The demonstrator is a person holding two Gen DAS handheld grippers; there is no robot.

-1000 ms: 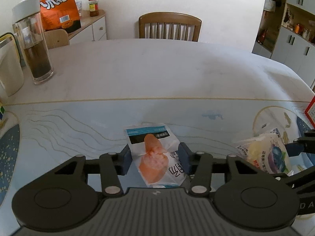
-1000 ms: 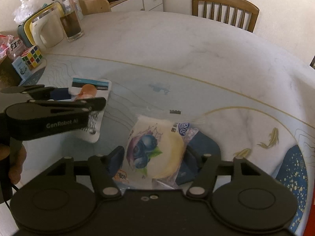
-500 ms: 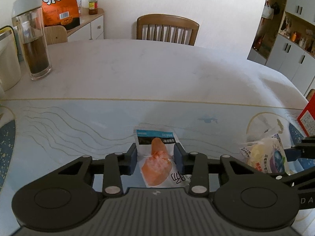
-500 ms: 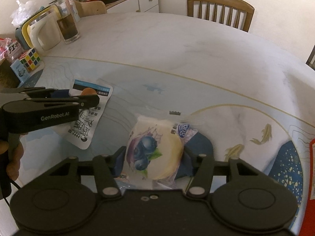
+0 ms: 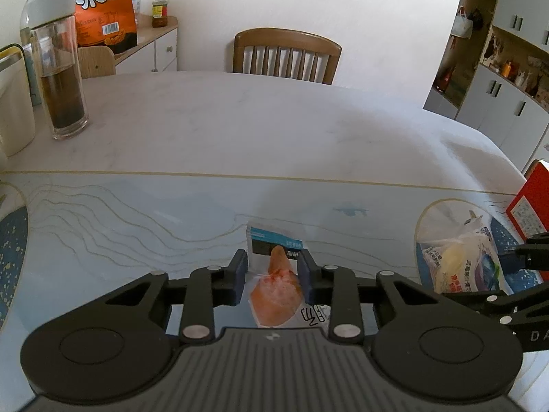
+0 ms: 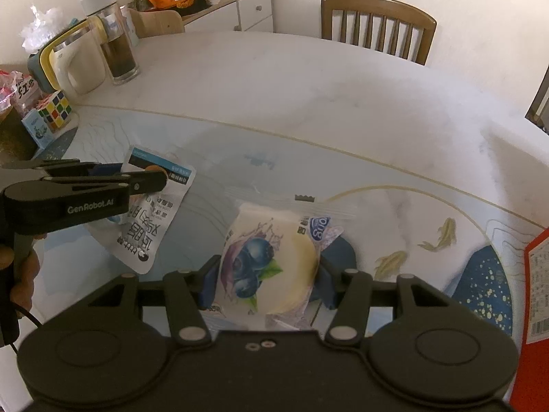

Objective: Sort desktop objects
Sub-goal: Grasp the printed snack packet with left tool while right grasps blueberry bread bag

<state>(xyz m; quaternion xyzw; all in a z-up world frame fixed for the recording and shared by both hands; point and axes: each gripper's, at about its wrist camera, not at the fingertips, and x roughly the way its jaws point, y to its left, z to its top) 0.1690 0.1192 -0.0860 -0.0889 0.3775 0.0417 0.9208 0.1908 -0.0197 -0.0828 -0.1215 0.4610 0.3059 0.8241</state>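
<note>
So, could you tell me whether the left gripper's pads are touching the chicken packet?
Touching: the left wrist view shows the left gripper, jaws just closing, with both pads pressed against the chicken packet.

left gripper (image 5: 272, 281): matte black linkage arms, silver round screws, dark blue pads, a ribbed grey body; white "genrobot.ai" lettering on its side in the right wrist view; right gripper (image 6: 266, 283) built alike; thin black cable by the hand (image 6: 20, 274).

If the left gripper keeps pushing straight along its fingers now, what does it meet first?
The left gripper, jaws just closing, already straddles the sausage packet. Beyond that, probably the patterned table mat under it, since it points steeply down.
</note>
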